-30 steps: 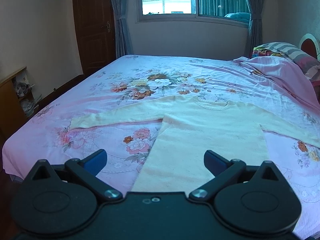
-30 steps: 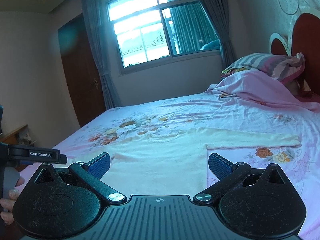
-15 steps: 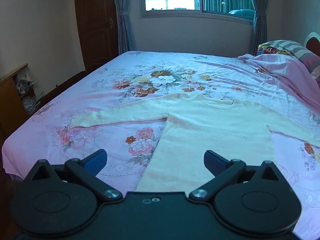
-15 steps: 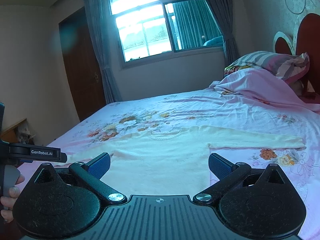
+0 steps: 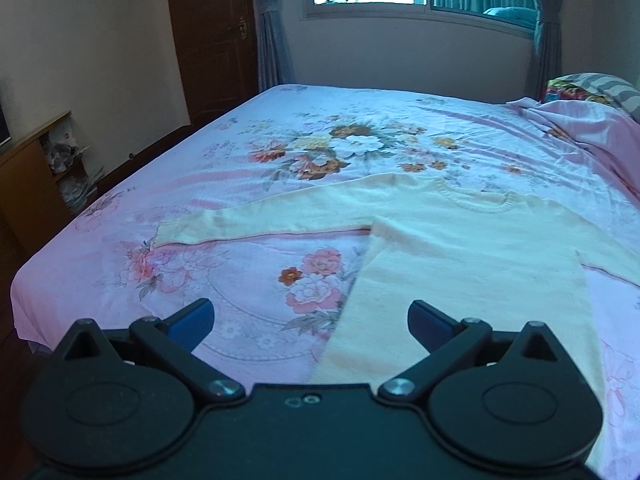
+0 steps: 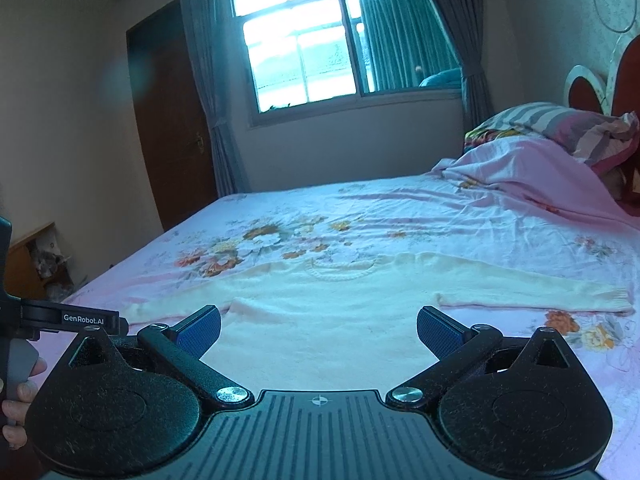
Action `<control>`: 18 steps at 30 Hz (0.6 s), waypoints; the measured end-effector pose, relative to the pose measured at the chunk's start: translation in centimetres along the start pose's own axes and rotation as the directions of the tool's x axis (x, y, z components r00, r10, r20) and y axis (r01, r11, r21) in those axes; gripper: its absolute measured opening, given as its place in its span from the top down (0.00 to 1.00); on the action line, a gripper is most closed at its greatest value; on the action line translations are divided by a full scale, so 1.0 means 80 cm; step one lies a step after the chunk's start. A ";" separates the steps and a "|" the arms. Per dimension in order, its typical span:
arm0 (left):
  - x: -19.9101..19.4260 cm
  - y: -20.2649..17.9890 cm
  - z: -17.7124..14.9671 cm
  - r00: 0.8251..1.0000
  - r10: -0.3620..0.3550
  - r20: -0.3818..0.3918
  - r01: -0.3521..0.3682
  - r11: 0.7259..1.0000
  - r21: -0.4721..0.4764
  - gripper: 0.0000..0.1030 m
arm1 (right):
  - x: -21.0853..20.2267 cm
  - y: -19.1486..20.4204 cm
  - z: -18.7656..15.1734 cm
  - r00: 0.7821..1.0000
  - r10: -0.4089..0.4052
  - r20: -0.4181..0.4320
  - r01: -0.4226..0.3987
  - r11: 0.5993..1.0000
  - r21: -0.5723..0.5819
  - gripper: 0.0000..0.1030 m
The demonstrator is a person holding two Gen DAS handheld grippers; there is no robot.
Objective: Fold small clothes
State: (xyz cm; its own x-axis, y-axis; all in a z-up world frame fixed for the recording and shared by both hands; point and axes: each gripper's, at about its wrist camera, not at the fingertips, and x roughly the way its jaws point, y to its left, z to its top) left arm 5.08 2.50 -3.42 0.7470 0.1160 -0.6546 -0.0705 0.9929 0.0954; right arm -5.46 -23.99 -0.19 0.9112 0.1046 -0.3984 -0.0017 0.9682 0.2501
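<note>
A cream knitted sweater (image 5: 460, 248) lies flat on the bed with both sleeves stretched out sideways and its neck toward the window. In the left wrist view my left gripper (image 5: 311, 320) is open, hovering over the sweater's left lower edge, nothing between its blue pads. The right wrist view shows the sweater (image 6: 328, 320) straight ahead, its right sleeve (image 6: 532, 294) reaching right. My right gripper (image 6: 318, 330) stands open above the sweater's lower body, holding nothing. The hem is hidden behind both gripper bodies.
The bed's pink floral sheet (image 5: 320, 152) spreads wide around the sweater. A bunched pink blanket (image 6: 528, 176) and striped pillow (image 6: 560, 124) lie at the headboard end on the right. A wooden shelf (image 5: 32, 176) stands left of the bed. A hand (image 6: 16, 400) holds the left gripper's handle.
Both grippers have drifted forward and a little closer to the bed, so the sweater looks larger. Both stay open and the sweater has not moved.
</note>
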 end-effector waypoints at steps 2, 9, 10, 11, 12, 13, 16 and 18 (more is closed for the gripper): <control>0.013 0.008 0.003 1.000 0.007 -0.012 -0.007 1.000 -0.013 0.01 | 0.013 0.003 0.000 1.000 0.006 -0.011 -0.006 1.000 -0.003 0.00; 0.075 0.045 0.017 0.995 0.065 -0.076 -0.070 0.995 -0.067 0.01 | 0.072 0.011 0.004 0.999 0.017 -0.043 -0.018 1.000 -0.017 0.00; 0.082 0.049 0.020 0.994 0.076 -0.079 -0.082 0.994 -0.072 0.02 | 0.082 0.012 0.006 0.999 0.020 -0.047 -0.020 1.000 -0.016 0.00; 0.088 0.052 0.022 0.993 0.088 -0.078 -0.094 0.993 -0.075 0.02 | 0.092 0.014 0.008 0.998 0.022 -0.052 -0.023 1.000 -0.013 0.00; 0.095 0.055 0.024 0.992 0.099 -0.078 -0.105 0.992 -0.075 0.02 | 0.101 0.015 0.009 0.998 0.026 -0.057 -0.026 1.000 -0.009 0.00; 0.103 0.057 0.027 0.991 0.107 -0.084 -0.113 0.991 -0.072 0.02 | 0.112 0.014 0.011 0.998 0.030 -0.062 -0.031 1.000 -0.005 0.00; 0.125 0.064 0.033 0.988 0.112 -0.102 -0.119 0.991 -0.066 0.02 | 0.141 0.017 0.013 0.996 0.040 -0.082 -0.040 0.999 0.002 0.00; 0.140 0.070 0.035 0.989 0.097 -0.112 -0.106 0.991 -0.078 0.03 | 0.159 0.020 0.013 0.995 0.045 -0.093 -0.045 0.999 0.004 0.00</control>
State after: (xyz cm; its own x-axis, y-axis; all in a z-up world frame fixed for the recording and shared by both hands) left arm 14.89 9.28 -8.11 0.6578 0.2137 -0.7222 -0.2005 0.9740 0.1056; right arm 6.59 -21.34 -3.95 0.8680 0.1690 -0.4670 -0.0411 0.9615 0.2717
